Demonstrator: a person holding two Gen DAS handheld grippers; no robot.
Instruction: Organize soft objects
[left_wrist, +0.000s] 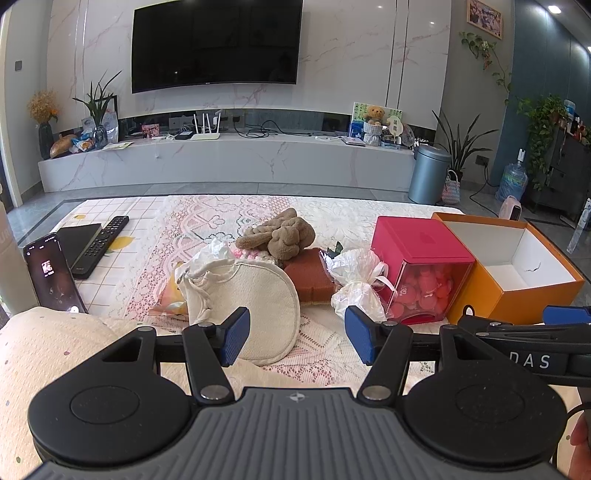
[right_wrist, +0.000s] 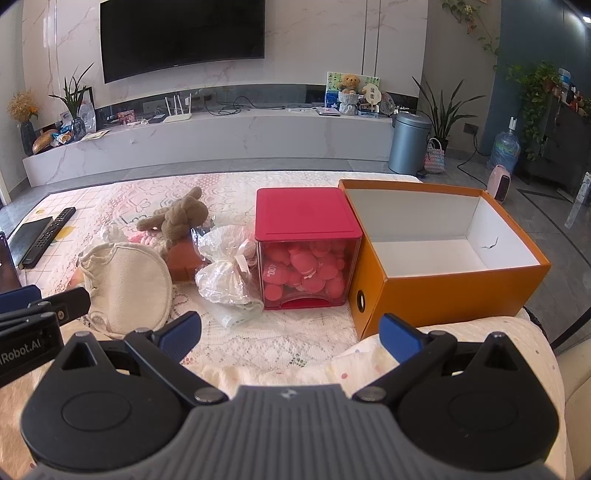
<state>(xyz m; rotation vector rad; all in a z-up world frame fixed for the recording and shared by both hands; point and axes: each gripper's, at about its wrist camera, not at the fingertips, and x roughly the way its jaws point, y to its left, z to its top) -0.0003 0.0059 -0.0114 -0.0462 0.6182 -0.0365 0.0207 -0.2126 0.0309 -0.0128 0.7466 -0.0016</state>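
Both your left claw (left_wrist: 295, 334) and right claw (right_wrist: 290, 334) hang released at the table's (right_wrist: 288, 339) near edge, soft pile beside the empty orange box (right_wrist: 443, 280) awaiting filling.

Place: home living room
Evidence: wall-mounted television (left_wrist: 216, 44), marble media console (left_wrist: 229, 158), houseplants (left_wrist: 458, 144), remote control (left_wrist: 100, 240)

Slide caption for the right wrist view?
Open right hand-held gripper faces cream pouch, red box and empty orange box.

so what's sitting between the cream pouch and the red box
In the right wrist view, a clear plastic bag tied with white ribbon lies between the cream pouch and the red box, with a brown block behind.
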